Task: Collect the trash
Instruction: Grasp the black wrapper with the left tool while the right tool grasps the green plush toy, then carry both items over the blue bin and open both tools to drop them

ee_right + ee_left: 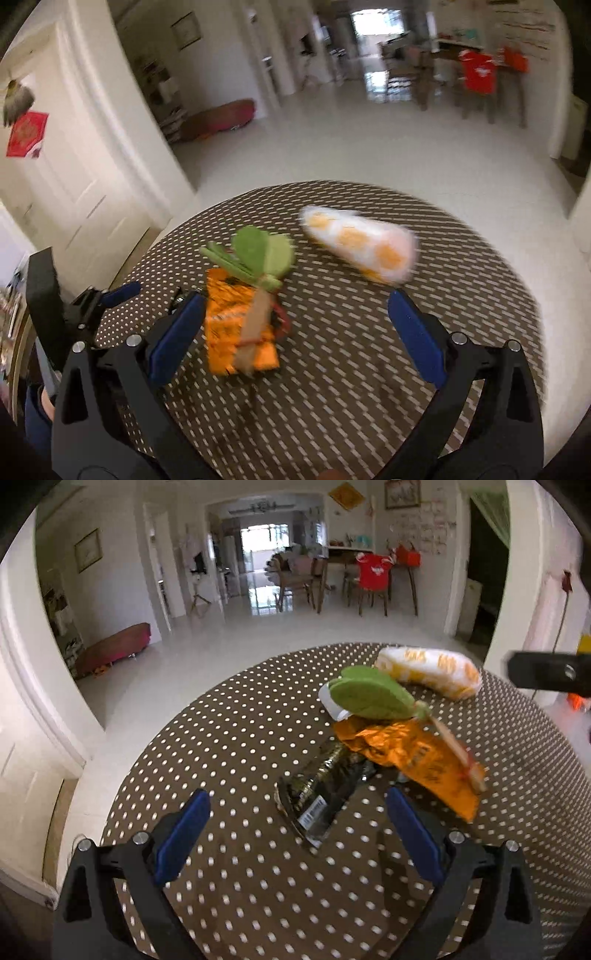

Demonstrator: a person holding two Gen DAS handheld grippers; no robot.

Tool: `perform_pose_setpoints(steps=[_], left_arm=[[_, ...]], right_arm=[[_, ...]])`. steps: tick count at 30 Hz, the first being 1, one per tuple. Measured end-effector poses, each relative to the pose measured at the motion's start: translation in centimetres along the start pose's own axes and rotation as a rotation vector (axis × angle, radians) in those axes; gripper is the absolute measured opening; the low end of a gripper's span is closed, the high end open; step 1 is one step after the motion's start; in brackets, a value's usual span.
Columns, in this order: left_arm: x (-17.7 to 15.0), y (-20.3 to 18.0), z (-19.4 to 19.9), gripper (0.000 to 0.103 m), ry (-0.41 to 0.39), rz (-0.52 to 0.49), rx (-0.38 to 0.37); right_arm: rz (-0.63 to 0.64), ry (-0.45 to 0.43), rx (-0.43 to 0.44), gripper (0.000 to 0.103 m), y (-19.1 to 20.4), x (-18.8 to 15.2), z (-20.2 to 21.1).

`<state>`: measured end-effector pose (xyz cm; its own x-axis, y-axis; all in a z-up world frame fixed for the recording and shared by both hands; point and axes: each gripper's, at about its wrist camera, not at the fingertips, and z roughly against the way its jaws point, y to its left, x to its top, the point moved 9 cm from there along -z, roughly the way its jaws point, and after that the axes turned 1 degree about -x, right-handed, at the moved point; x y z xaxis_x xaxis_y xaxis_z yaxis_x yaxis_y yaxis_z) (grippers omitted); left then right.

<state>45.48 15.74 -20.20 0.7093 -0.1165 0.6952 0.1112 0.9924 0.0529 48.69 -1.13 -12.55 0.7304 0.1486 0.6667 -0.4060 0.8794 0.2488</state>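
The left gripper (297,834) is spread wide, empty, above a dark crumpled foil wrapper (321,794) with a barcode label; its writing is unreadable. The right gripper (295,328) is also released, near a crumpled orange snack bag (236,328) on the brown dotted round table (369,369). Farther right lies a white-and-yellow packet (362,245).

Crumpled orange foil wrappers (424,760): one
Dark printed foil wrappers (321,794): one
White-and-yellow plastic packets (430,672): one
Green leaf-shaped fans (373,698): one
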Motion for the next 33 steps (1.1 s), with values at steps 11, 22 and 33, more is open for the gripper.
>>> perform_pose_setpoints(steps=[11, 22, 33], left_arm=[[2.0, -1.2, -4.0, 0.05, 0.093, -0.07, -0.119], [-0.5, -0.2, -1.8, 0.026, 0.084, 0.077, -0.152], [-1.8, -1.5, 6.1, 0.026, -0.037, 0.203, -0.133]], right_arm=[[-0.014, 0.128, 0.082, 0.03, 1.8, -0.5, -8.0], [-0.094, 0.005, 0.074, 0.024, -1.8, -2.0, 0.6], [-0.157, -0.135, -0.015, 0.024, -7.3, -3.8, 10.4]])
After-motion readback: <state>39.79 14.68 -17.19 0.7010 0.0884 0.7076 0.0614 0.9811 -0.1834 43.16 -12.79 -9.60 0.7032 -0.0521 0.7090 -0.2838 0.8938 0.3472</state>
